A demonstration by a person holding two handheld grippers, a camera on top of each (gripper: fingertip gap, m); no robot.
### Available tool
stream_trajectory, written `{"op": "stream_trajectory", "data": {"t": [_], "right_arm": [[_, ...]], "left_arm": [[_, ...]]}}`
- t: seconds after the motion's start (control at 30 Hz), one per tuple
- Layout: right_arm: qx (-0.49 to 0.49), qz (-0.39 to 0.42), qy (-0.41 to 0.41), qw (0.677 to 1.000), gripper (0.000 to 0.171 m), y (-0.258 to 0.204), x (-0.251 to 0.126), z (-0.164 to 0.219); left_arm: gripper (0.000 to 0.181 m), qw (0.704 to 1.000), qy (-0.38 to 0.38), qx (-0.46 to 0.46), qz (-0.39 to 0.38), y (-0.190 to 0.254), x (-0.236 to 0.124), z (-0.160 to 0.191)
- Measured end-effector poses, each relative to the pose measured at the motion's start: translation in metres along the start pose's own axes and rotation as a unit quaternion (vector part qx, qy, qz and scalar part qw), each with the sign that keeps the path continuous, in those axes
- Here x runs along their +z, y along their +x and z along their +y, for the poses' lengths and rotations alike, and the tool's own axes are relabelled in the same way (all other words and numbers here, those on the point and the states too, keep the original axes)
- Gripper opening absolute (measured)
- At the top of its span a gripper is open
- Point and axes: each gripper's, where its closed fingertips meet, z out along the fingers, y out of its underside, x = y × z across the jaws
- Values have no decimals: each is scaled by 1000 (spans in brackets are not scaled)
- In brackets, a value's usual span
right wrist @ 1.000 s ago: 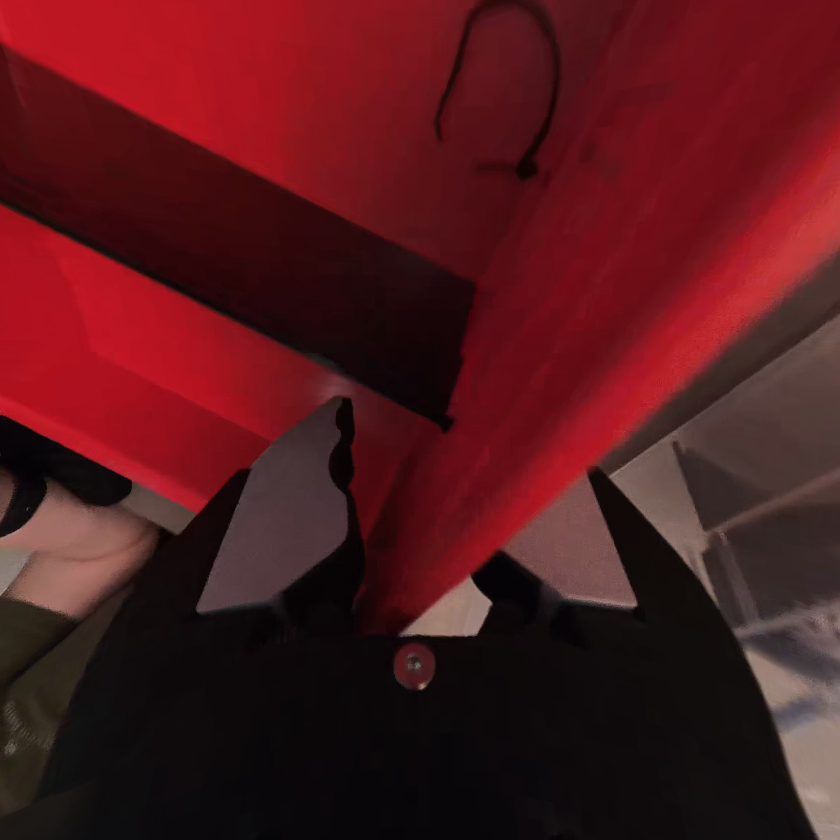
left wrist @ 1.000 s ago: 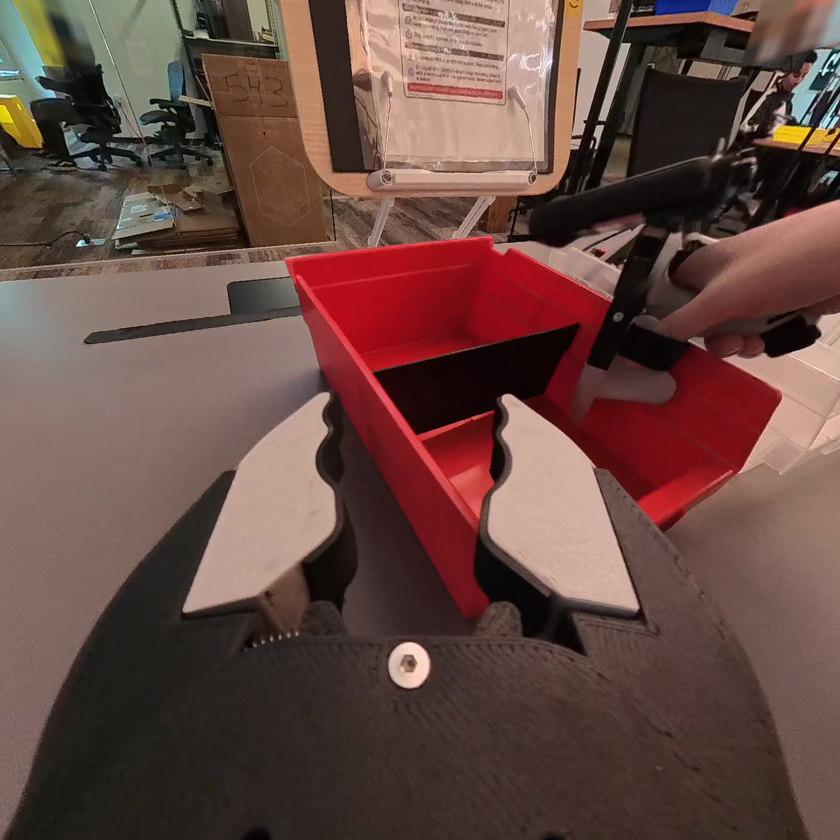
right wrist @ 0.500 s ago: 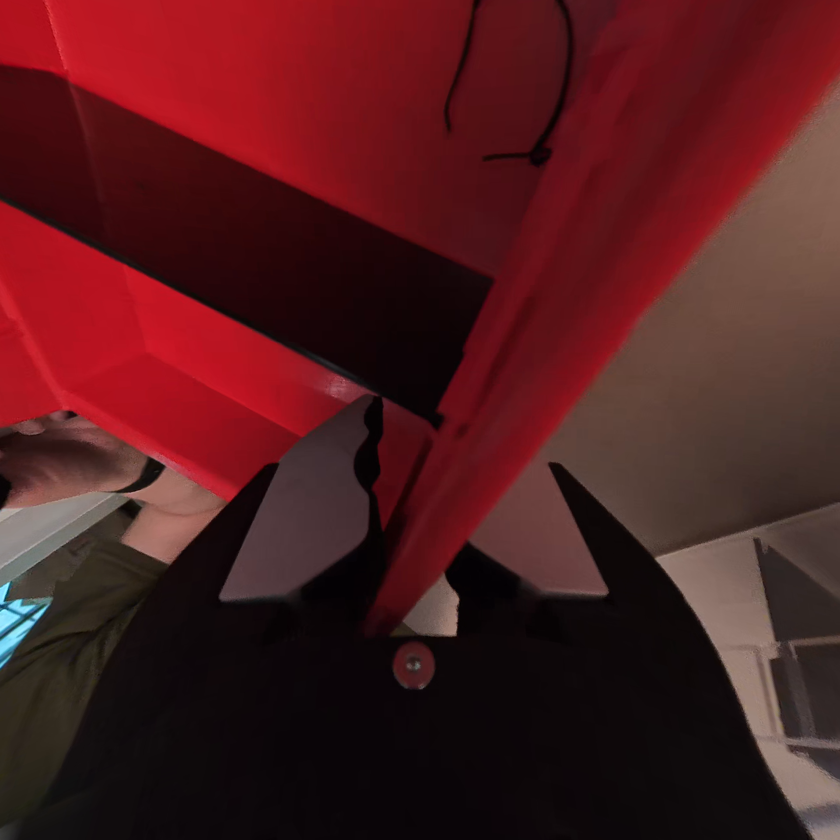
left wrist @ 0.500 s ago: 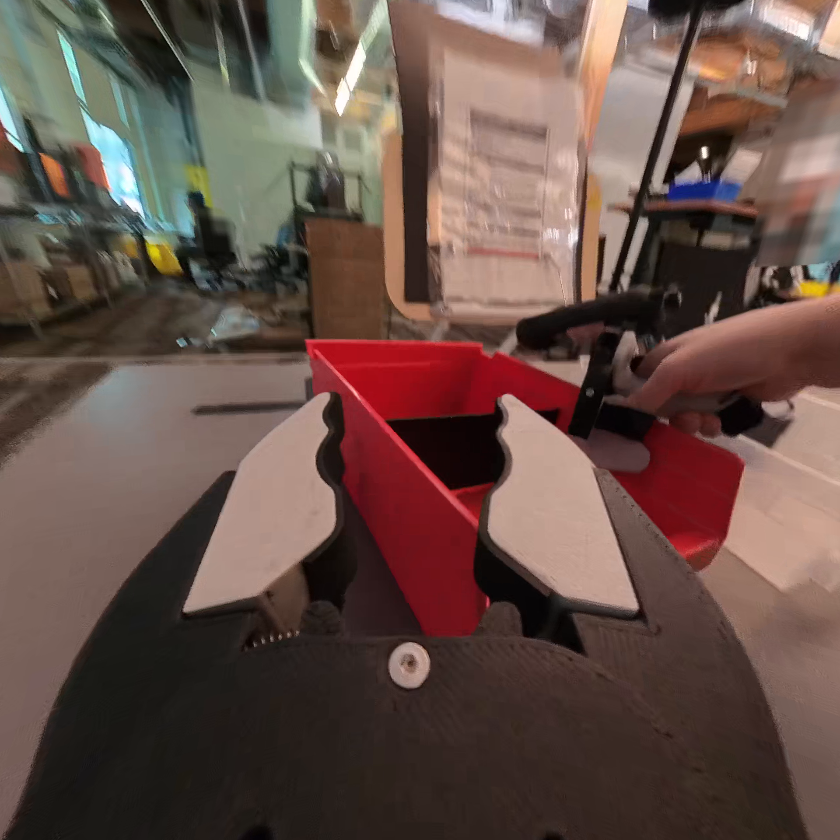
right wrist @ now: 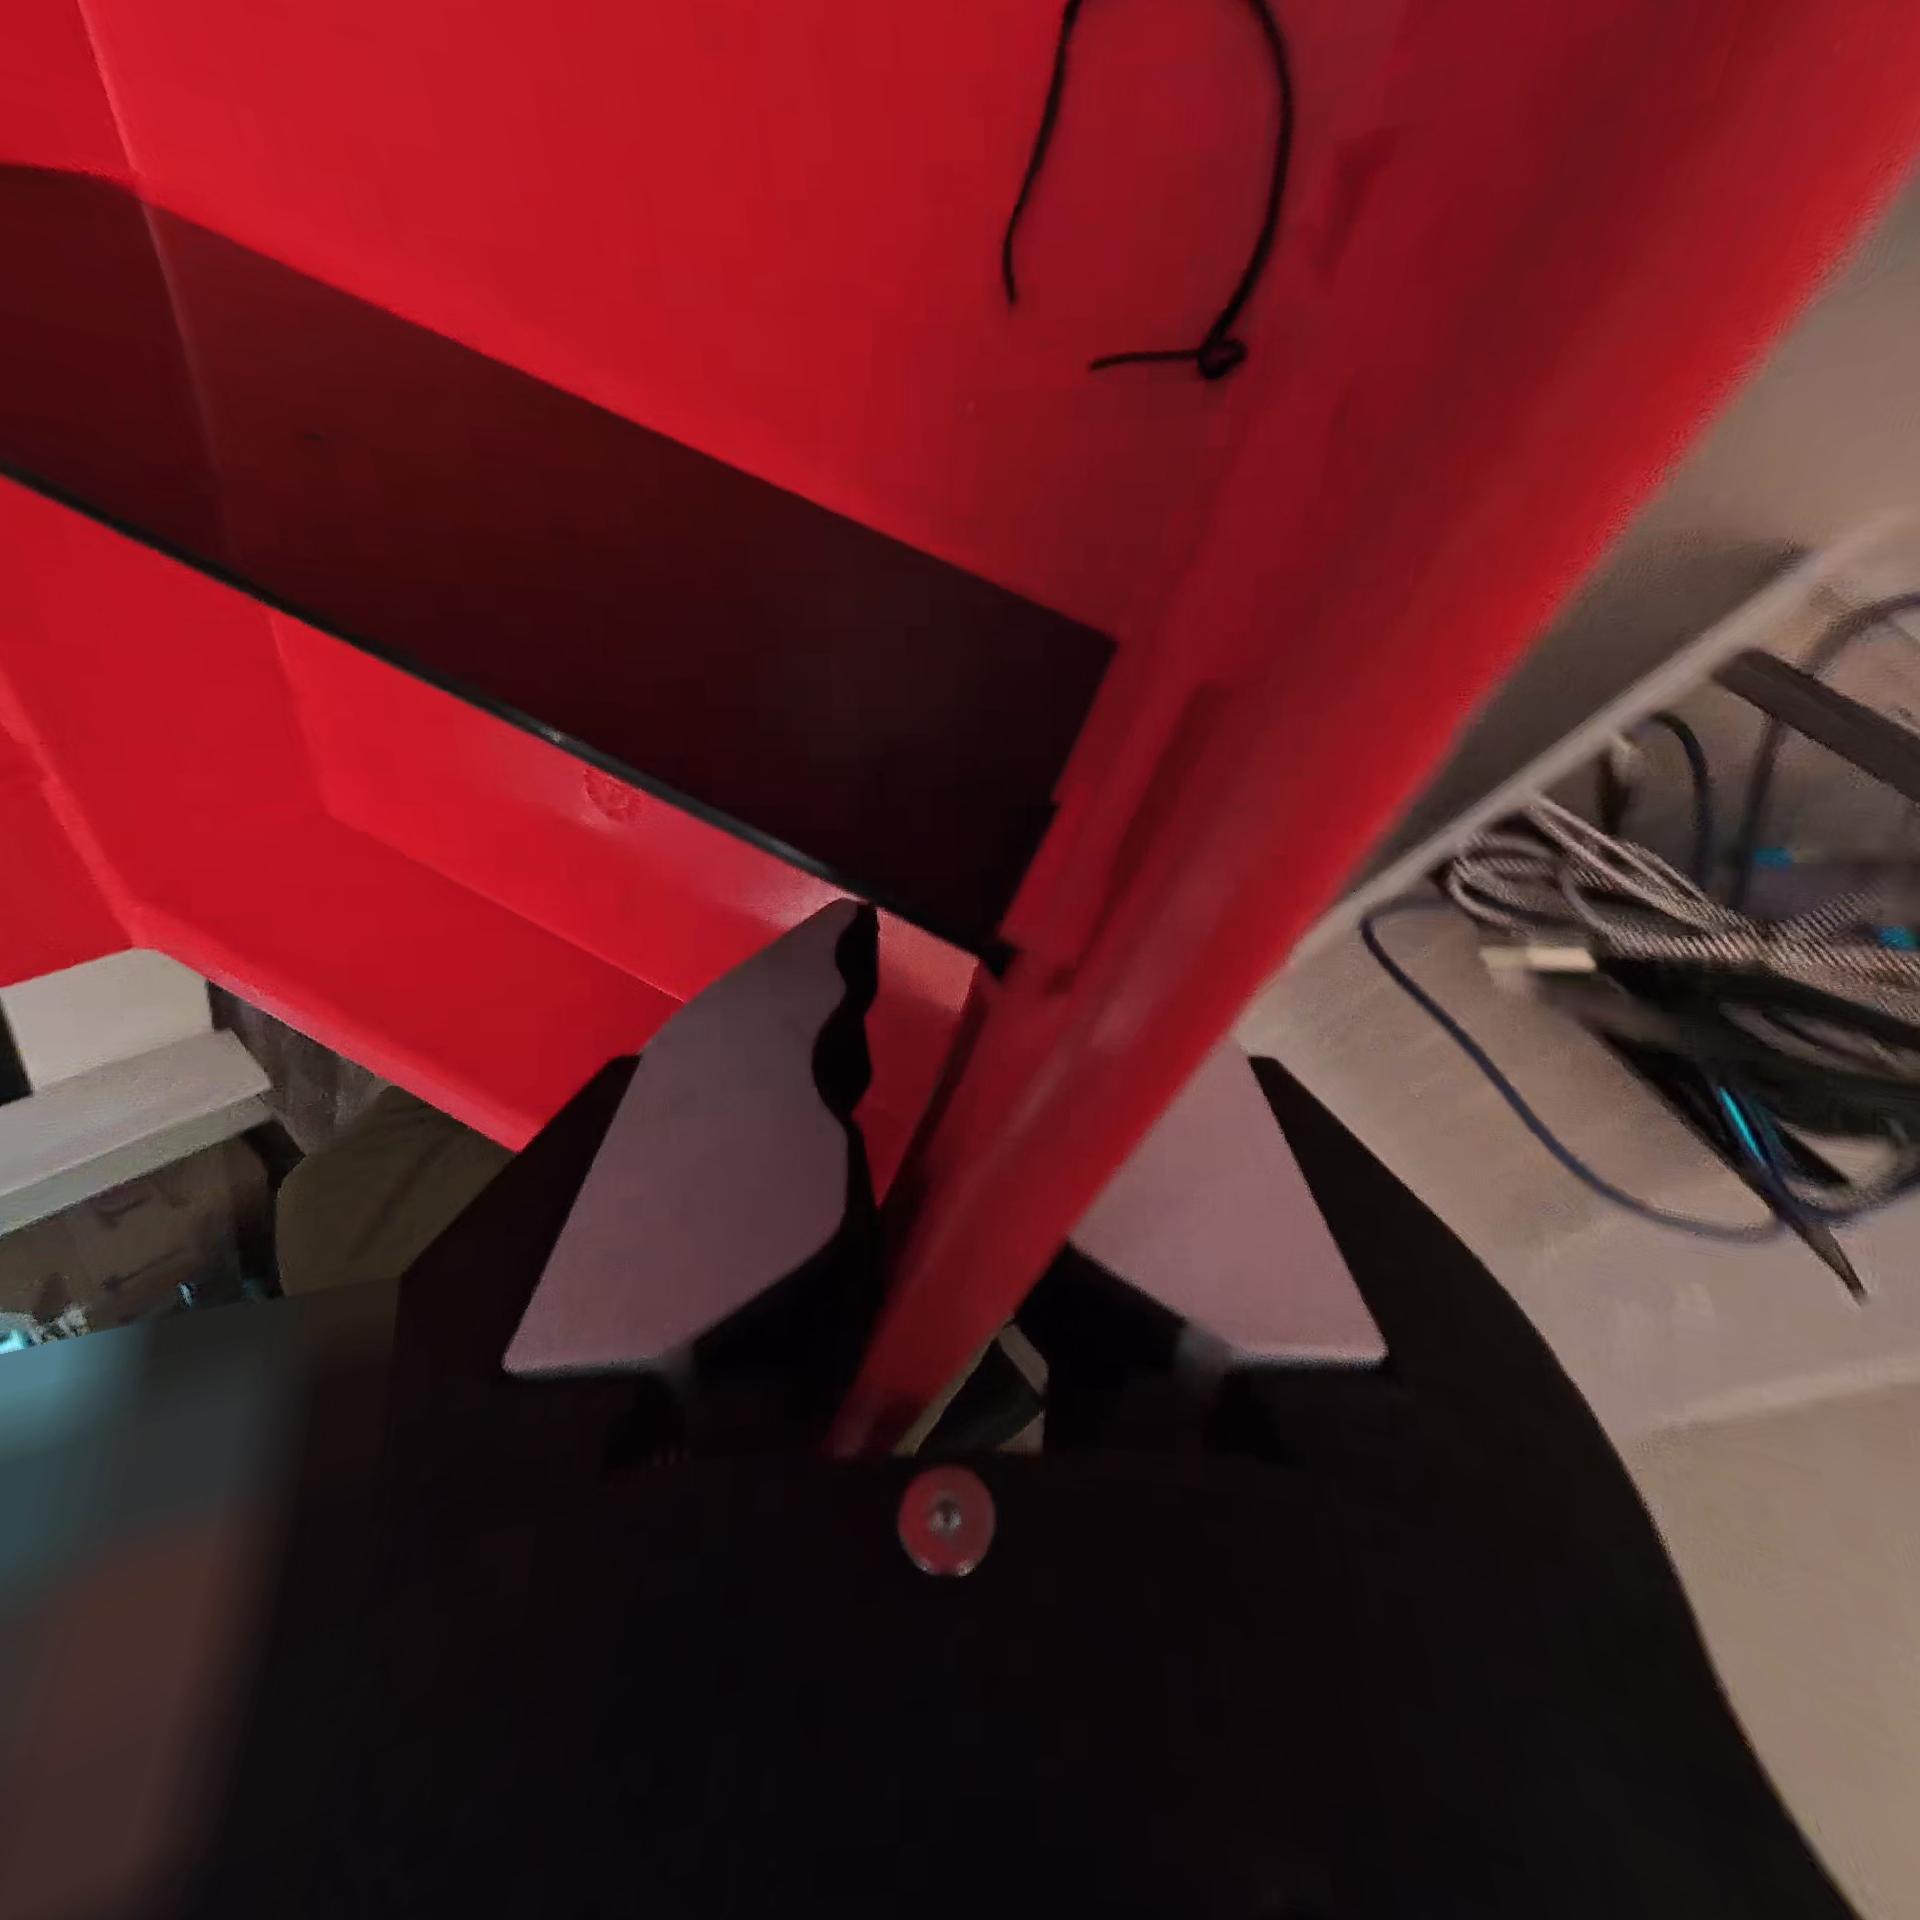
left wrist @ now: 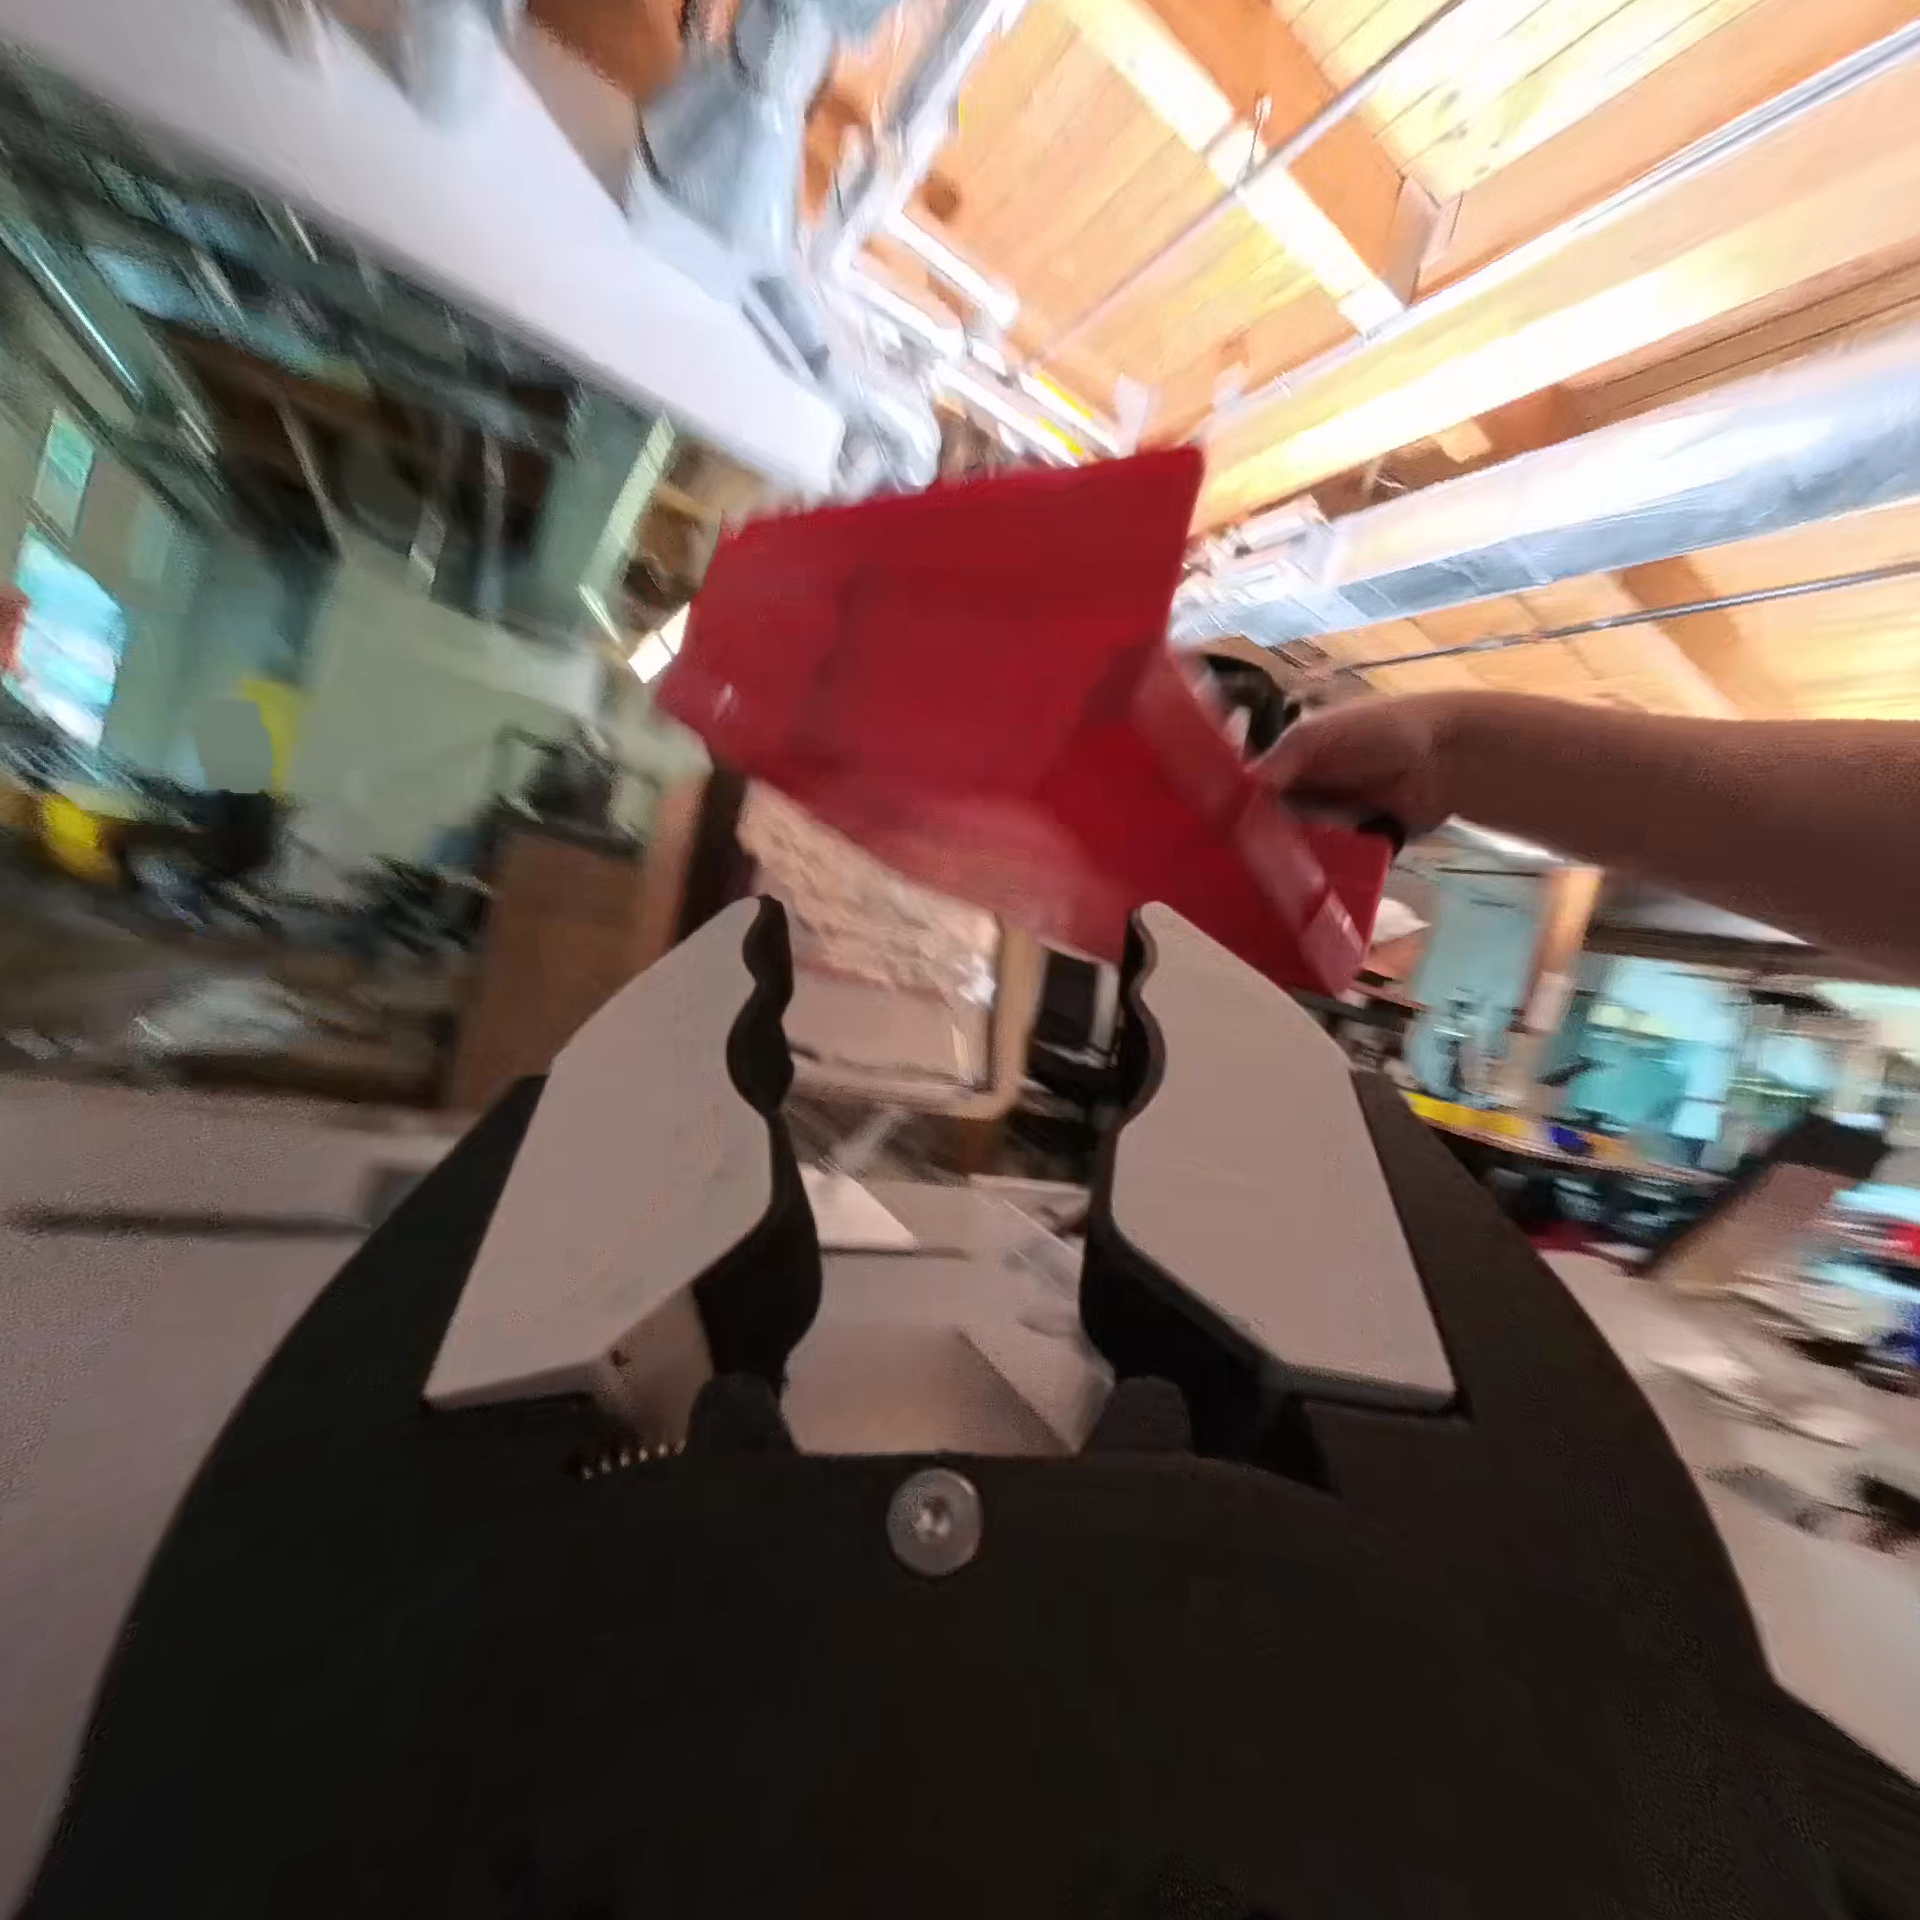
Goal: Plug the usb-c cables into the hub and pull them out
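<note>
My right gripper is shut on the side wall of a red bin and holds it up, tilted, in the air. The bin has a black divider and a thin black thread inside. In the left wrist view the red bin hangs blurred above and ahead of my left gripper, which is open and empty. A tangle of braided and dark cables with a USB plug lies in a pale tray at the right. I see no hub.
A hand holds the right gripper behind the bin. The grey table lies below, with a clear plastic box just past my left fingers. A dark flat bar lies beyond the cables. Tip to tip, the grippers are about 25 cm apart.
The right gripper has lifted and tilted the red bin off the table. The left gripper has swung upward, and the bin wall no longer sits between its fingers. The cable tray has come into view.
</note>
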Motion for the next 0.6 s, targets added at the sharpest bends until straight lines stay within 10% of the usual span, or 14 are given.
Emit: {"op": "stream_trajectory", "data": {"t": [0.23,0.37,0.6], "right_arm": [[66,24,110,991,27,81,-118,77],[106,35,153,982,27,159,-148,143],[166,108,179,964,27,296,-144,273]], "left_arm": [[79,897,-380,-191,124,58,73,180],[93,827,-534,-128,119,82,88,270],[85,709,-679,-108,155,124,79,328]]}}
